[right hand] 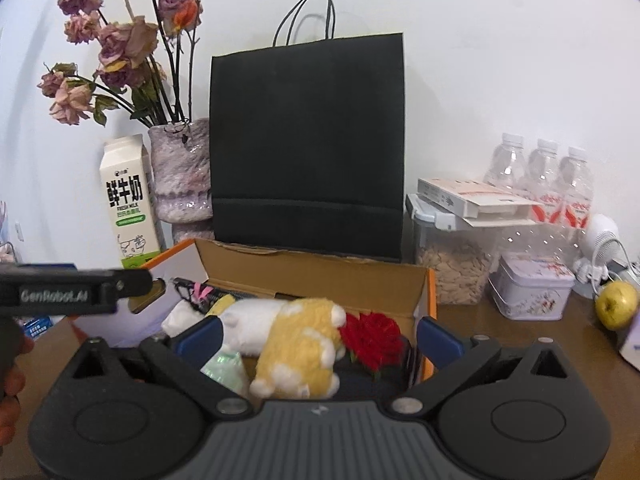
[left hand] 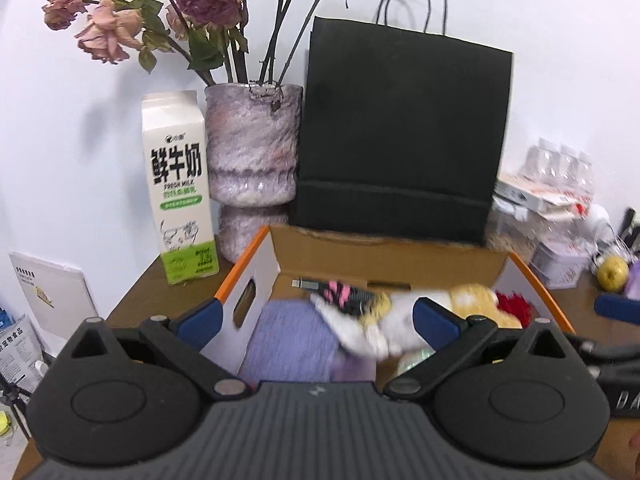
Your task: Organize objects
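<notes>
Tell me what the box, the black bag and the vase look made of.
Box: corrugated cardboard, brown matte inside, with a ragged back edge. Bag: apparently matte black paper, stiff, with a crisp fold and thin cord handles. Vase: glossy, mottled pink-grey; probably glazed ceramic or glass.

Left gripper (left hand: pixel 316 316) — spread, right gripper (right hand: pixel 318 338) — spread

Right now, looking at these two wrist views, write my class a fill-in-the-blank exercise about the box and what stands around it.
1. The plush toy lies inside the open cardboard ____.
2. Directly behind the box stands a paper bag coloured ____.
3. The milk carton stands to the left of the vase holding dried ____.
4. Both the left gripper and right gripper have their jaws ____.

Missing words: box; black; roses; open
</notes>
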Demonstrator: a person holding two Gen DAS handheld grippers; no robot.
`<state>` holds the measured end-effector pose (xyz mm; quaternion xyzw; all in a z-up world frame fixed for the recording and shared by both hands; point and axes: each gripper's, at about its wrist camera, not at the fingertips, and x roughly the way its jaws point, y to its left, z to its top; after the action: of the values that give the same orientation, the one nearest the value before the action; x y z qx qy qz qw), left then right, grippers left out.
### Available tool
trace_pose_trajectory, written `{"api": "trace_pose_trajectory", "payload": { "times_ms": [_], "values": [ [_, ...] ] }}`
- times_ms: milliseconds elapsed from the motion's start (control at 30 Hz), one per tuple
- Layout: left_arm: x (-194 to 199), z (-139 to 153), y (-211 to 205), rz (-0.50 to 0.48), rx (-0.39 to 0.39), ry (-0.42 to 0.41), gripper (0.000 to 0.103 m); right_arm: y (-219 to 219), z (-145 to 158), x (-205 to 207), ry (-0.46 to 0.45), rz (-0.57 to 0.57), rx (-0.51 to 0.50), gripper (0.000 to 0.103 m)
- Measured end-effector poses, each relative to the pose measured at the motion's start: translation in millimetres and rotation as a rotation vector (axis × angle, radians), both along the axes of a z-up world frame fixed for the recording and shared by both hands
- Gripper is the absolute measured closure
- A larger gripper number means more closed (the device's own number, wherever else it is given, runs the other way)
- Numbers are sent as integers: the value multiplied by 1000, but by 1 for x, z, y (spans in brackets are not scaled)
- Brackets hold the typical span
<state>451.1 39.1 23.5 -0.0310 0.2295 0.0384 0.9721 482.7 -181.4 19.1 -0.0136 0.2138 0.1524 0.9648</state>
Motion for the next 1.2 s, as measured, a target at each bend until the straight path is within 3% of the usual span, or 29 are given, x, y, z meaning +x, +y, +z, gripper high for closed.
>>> {"api": "trace_pose_trajectory", "payload": {
  "times_ms": [767,1200],
  "values": [
    [-206,4,4,-14,31,77,0,-4,17,-209,15,2,-5,0],
    [-255,13,1,3,37,72,0,-8,16,-257,13,13,9,0]
  ]
}}
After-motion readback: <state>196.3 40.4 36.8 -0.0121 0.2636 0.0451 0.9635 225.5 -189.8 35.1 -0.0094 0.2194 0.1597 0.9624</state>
